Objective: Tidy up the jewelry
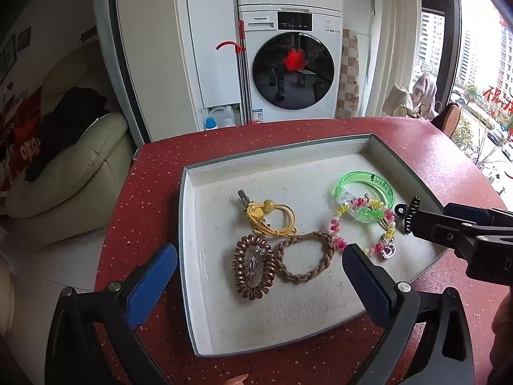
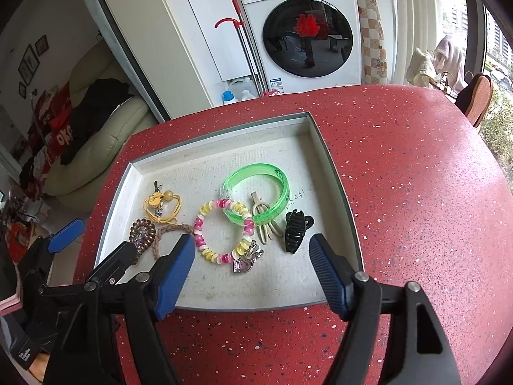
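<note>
A shallow white tray [image 1: 192, 211] [image 2: 333, 166] on the red table holds jewelry: a green bangle [image 1: 365, 192] [image 2: 282, 189], a pink-yellow bead bracelet [image 1: 336, 224] [image 2: 198, 224] with a heart charm [image 2: 242, 264], a yellow cord tie [image 1: 272, 216] [image 2: 160, 207], a copper coil tie [image 1: 253, 266] [image 2: 141, 231], a braided brown loop [image 1: 306, 256] [image 2: 163, 234], a beige clip [image 2: 266, 224] and a black claw clip [image 2: 293, 229] [image 1: 407, 215]. My left gripper [image 1: 259, 268] is open over the coil and braid. My right gripper [image 2: 251, 256] is open over the tray's near edge, empty.
The red speckled table [image 2: 416, 192] ends at the left beside a cream sofa [image 1: 80, 166]. A washing machine [image 1: 295, 64] and a mop [image 1: 243, 64] stand behind. A chair [image 2: 477, 96] is at the far right by the window.
</note>
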Demonstrator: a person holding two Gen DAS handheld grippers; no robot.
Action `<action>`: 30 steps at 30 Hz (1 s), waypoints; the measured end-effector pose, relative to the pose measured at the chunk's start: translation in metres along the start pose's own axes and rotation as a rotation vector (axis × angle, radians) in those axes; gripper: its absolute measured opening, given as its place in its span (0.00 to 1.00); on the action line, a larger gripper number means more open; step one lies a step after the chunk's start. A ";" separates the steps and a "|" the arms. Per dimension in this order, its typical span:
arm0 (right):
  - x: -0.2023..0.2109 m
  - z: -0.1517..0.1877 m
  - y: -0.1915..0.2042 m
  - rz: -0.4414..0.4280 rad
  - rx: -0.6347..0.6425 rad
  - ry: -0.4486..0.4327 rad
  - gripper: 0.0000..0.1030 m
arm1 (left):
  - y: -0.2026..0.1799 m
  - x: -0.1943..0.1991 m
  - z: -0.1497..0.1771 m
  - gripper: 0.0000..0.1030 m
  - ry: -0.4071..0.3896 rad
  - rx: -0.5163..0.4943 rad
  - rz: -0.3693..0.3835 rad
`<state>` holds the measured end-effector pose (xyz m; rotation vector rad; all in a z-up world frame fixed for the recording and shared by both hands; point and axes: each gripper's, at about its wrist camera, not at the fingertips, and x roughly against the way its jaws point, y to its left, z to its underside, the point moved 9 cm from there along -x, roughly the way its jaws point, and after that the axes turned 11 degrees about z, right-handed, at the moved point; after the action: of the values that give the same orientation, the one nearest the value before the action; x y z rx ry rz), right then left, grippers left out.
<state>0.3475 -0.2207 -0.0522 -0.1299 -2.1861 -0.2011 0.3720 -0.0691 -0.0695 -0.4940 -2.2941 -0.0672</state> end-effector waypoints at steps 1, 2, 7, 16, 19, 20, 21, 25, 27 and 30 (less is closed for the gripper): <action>0.002 0.002 0.001 -0.002 0.008 -0.005 0.80 | 0.001 0.002 0.003 1.00 0.002 0.007 -0.001; 0.005 0.004 0.002 -0.002 0.016 -0.010 0.80 | 0.002 0.005 0.006 1.00 0.003 0.015 -0.002; 0.013 0.014 0.004 0.009 0.040 -0.028 0.85 | 0.005 0.020 0.023 1.00 0.000 0.056 -0.014; 0.019 0.032 0.018 0.027 0.123 -0.027 1.00 | 0.010 0.030 0.048 1.00 0.027 0.090 -0.035; 0.019 0.036 0.022 0.030 0.139 -0.027 1.00 | 0.009 0.036 0.050 1.00 0.022 0.096 -0.032; 0.019 0.038 0.023 0.028 0.142 -0.027 1.00 | 0.009 0.038 0.050 1.00 0.018 0.097 -0.032; 0.021 0.039 0.025 0.029 0.149 -0.028 1.00 | 0.009 0.041 0.051 1.00 0.016 0.096 -0.036; 0.027 0.043 0.025 0.037 0.155 -0.043 1.00 | 0.005 0.049 0.056 1.00 0.007 0.097 -0.039; 0.032 0.045 0.022 0.046 0.154 -0.054 1.00 | 0.004 0.054 0.060 1.00 -0.002 0.104 -0.040; 0.040 0.048 0.015 0.063 0.148 -0.084 1.00 | 0.003 0.059 0.068 1.00 -0.011 0.125 -0.043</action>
<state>0.2884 -0.1957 -0.0457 -0.1263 -2.2682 0.0021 0.2898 -0.0332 -0.0753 -0.3820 -2.3033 0.0578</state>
